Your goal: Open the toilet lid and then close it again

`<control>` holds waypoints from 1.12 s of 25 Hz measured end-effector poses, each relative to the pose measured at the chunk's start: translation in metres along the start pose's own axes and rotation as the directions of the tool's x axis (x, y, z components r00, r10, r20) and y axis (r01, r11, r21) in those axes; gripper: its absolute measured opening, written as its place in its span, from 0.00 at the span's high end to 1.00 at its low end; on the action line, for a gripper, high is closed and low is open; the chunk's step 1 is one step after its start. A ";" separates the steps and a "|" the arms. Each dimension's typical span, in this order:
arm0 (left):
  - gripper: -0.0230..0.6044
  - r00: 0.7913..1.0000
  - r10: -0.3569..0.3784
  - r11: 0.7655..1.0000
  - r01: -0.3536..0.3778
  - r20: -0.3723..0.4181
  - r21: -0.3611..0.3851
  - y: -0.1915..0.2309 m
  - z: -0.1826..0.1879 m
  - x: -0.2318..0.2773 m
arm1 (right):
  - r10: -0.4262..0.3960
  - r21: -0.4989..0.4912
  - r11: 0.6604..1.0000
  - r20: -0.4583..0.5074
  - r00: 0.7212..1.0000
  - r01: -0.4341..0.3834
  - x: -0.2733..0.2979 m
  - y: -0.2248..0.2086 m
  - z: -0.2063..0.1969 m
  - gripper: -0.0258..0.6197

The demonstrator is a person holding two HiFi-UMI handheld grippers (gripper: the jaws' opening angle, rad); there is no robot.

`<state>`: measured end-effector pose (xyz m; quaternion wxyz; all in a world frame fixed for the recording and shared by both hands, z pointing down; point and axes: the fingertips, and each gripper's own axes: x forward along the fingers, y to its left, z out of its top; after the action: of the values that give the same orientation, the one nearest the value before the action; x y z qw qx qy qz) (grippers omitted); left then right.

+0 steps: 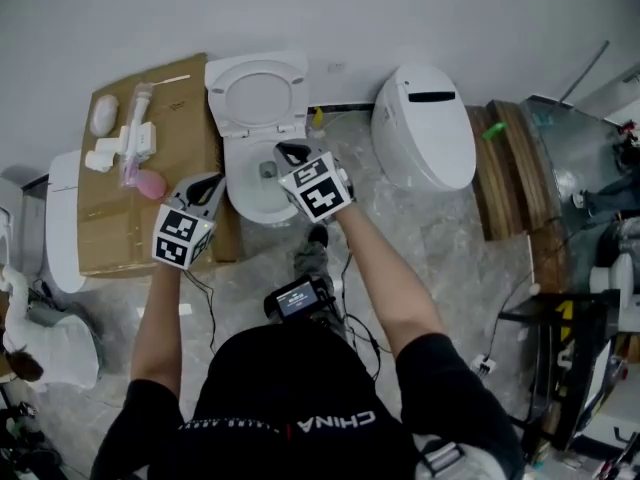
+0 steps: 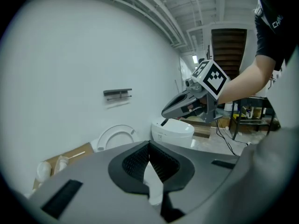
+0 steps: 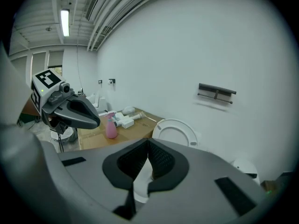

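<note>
Claws first: the left claw (image 1: pixel 210 185) is clenched tight with nothing in it, and the right claw (image 1: pixel 291 154) is clenched tight and holds nothing too (in each claw's own view the dark ribbed pads meet with no gap). The toilet lid (image 1: pixel 258 96) stands up and leans back on the white wall (image 1: pixel 450 8), just ahead of the right claw and a bit to its left. The right claw hangs over the open toilet bowl (image 1: pixel 255 208). It is apart from the lid and does not touch it. The left claw is beside the right one, on its left, over the edge where the bowl meets a cardboard box (image 1: pixel 110 218). On that box, to the left of the left claw and near it, stands a pink bottle (image 1: pixel 147 182). Past the bottle lie some white things (image 1: pixel 120 146) that I cannot name. To the right of the right claw, well apart, sits a second toilet (image 1: pixel 425 128) with its lid down. High on the wall ahead of both claws is a small dark bar (image 2: pixel 117 94). Behind the claws, close to the chest of the person (image 1: pixel 290 398), there is a small black box with a lit screen (image 1: pixel 298 298). Under it all is a grey floor (image 1: pixel 440 238).
</note>
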<state>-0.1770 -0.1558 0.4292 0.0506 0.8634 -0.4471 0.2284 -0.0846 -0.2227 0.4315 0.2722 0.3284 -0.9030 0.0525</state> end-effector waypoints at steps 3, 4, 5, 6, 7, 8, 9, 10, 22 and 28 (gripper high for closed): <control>0.95 1.000 -0.027 1.000 0.027 0.002 0.011 -0.019 -0.005 -0.014 | -0.018 -0.016 1.000 -0.011 1.000 0.017 -0.020 0.022 -0.007 0.94; 0.95 0.999 -0.032 0.999 0.032 0.002 0.013 -0.024 -0.006 -0.017 | -0.020 -0.023 1.000 -0.014 1.000 0.020 -0.026 0.027 -0.009 0.94; 0.95 0.999 -0.036 0.999 0.036 0.004 0.010 -0.030 -0.006 -0.020 | -0.020 -0.029 0.999 -0.017 1.000 0.020 -0.032 0.031 -0.011 0.94; 0.95 0.999 -0.041 0.999 0.041 0.010 0.001 -0.035 -0.004 -0.023 | -0.017 -0.034 0.999 -0.019 1.000 0.017 -0.038 0.035 -0.013 0.94; 0.95 0.999 -0.046 0.999 0.046 0.020 -0.012 -0.041 -0.001 -0.026 | -0.013 -0.039 0.999 -0.020 1.000 0.012 -0.044 0.038 -0.014 0.94; 0.95 0.998 -0.051 0.998 0.051 0.031 -0.023 -0.047 0.003 -0.029 | -0.007 -0.044 0.999 -0.019 1.000 0.006 -0.049 0.041 -0.015 0.94; 0.95 0.998 -0.053 0.998 0.054 0.038 -0.026 -0.053 0.007 -0.031 | -0.002 -0.049 0.999 -0.018 1.000 0.001 -0.054 0.043 -0.016 0.94; 0.95 0.998 -0.053 0.998 0.054 0.042 -0.026 -0.059 0.010 -0.033 | 0.003 -0.052 0.999 -0.015 1.000 -0.004 -0.058 0.045 -0.017 0.94; 0.95 1.000 0.010 1.000 -0.010 -0.027 -0.012 -0.115 0.014 -0.011 | 0.066 -0.085 0.994 -0.010 0.998 -0.067 -0.104 0.033 -0.045 0.94; 0.95 0.998 0.058 0.998 -0.057 -0.030 0.019 -0.117 0.025 -0.009 | 0.105 -0.114 0.988 0.021 0.994 -0.102 -0.106 0.035 -0.034 0.94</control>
<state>-0.0799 -0.0870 0.4161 0.0432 0.8469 -0.4690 0.2468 -0.0237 -0.1268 0.4073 0.2748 0.2660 -0.9239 0.0110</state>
